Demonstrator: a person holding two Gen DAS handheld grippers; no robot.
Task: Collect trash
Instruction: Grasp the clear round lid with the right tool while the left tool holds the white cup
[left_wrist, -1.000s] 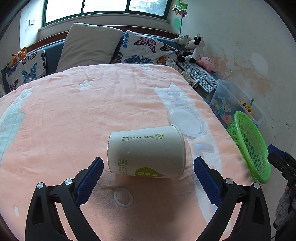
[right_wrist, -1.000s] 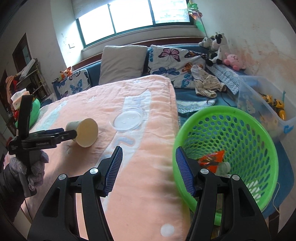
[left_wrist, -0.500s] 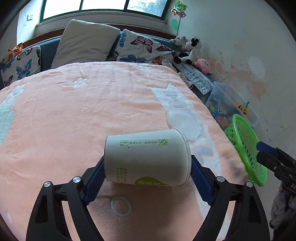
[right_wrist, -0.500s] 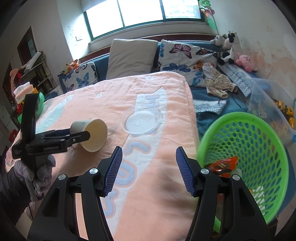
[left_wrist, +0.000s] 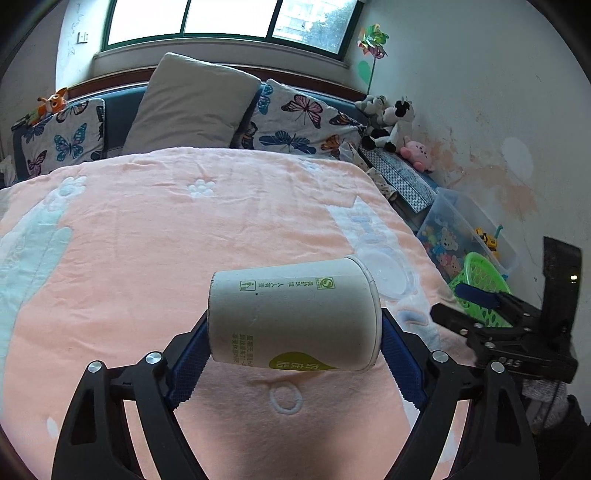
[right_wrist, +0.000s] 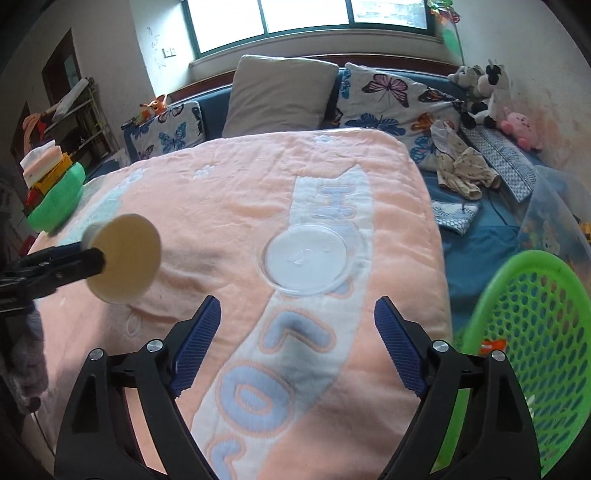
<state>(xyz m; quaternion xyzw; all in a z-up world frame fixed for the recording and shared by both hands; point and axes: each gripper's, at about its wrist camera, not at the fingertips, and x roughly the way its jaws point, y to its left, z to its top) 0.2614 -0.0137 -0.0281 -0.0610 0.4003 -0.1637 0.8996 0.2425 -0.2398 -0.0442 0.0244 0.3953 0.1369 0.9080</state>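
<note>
Above pink blanket (left_wrist: 147, 258): left gripper (left_wrist: 293, 354) clamps paper cup (left_wrist: 293, 315) sideways, lifted. Clear plastic lid (right_wrist: 306, 260) lies beyond right gripper (right_wrist: 297, 343), jaws apart, empty. Green basket (right_wrist: 532, 332) beside bed's right edge.

Two black plastic frames, left gripper (left_wrist: 294, 354) and right gripper (right_wrist: 297, 345) alike: angular, triangular cut-outs low in each arm, ribbed blue pads (right_wrist: 196, 343) lining the fingers, silver screw heads (right_wrist: 154, 346) at the pivots. Grey knit glove (right_wrist: 26, 369) at left edge of right view.
</note>
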